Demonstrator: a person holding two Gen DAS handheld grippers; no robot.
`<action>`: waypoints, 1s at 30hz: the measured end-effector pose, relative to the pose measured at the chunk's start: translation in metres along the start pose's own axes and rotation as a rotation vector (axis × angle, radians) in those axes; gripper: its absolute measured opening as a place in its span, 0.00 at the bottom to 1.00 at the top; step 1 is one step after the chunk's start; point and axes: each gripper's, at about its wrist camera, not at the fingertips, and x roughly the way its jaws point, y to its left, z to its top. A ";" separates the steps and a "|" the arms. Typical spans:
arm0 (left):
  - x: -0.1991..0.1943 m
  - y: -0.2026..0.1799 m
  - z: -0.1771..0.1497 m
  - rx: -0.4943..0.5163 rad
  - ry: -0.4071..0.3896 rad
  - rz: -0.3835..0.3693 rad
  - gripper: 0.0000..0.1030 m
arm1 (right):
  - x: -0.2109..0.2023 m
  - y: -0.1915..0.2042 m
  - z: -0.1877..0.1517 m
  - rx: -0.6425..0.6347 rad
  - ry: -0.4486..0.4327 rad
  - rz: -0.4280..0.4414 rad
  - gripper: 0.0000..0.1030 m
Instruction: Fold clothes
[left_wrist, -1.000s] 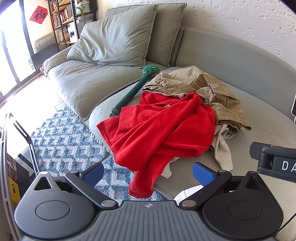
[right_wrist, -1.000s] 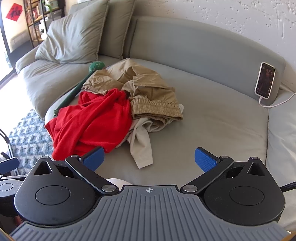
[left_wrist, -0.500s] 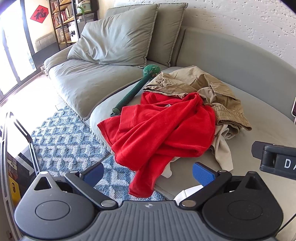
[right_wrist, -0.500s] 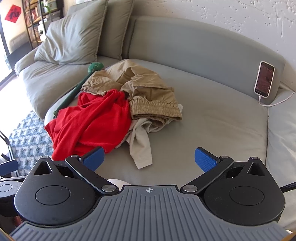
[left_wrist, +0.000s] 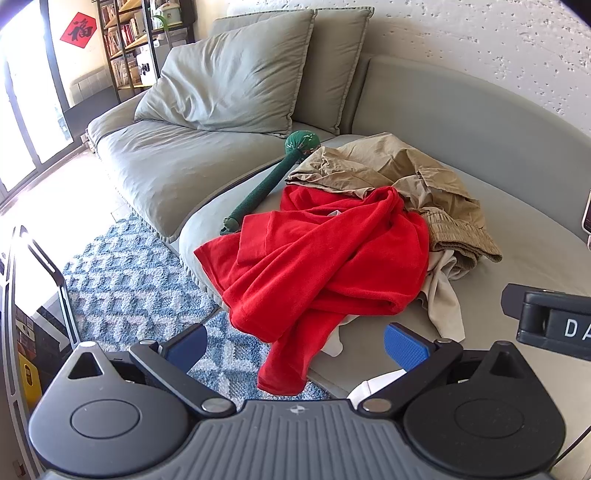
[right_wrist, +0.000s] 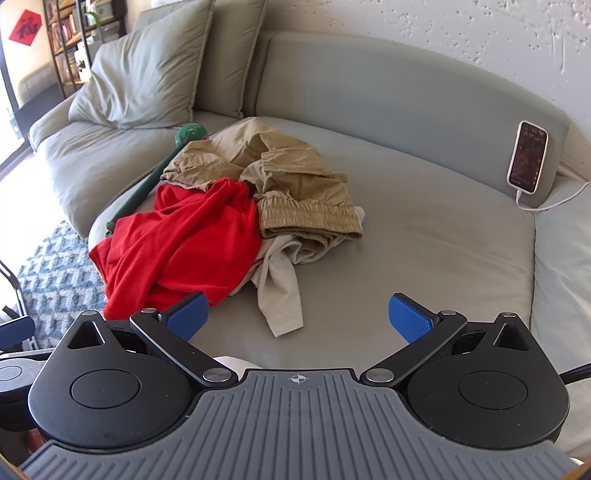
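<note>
Left gripper (left_wrist: 294, 345): my blue-padded jaws stood wide apart, empty.
Right gripper (right_wrist: 298, 320): likewise spread, empty.
Crumpled red fleece garment (left_wrist: 325, 254): lay against rumpled khaki trousers (right_wrist: 295, 184) on grey sofa seat (right_wrist: 424, 236).

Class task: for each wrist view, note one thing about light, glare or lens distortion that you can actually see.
Left wrist view: the window and floor at the left are blown out white, and the grey sofa's back bows into a curve from the fisheye. Right wrist view: light is even, the crumpled red garment is sharp, and the upright white phone's screen looks dark.
</note>
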 end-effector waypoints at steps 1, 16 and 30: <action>0.000 0.000 0.000 0.000 0.002 -0.001 0.99 | 0.000 0.000 0.000 0.000 0.000 0.000 1.00; 0.029 0.004 0.007 -0.041 0.057 0.015 1.00 | 0.029 -0.022 0.013 0.082 -0.068 0.069 1.00; 0.081 0.025 0.021 -0.183 0.101 0.018 1.00 | 0.106 -0.014 0.034 -0.040 -0.089 0.070 0.99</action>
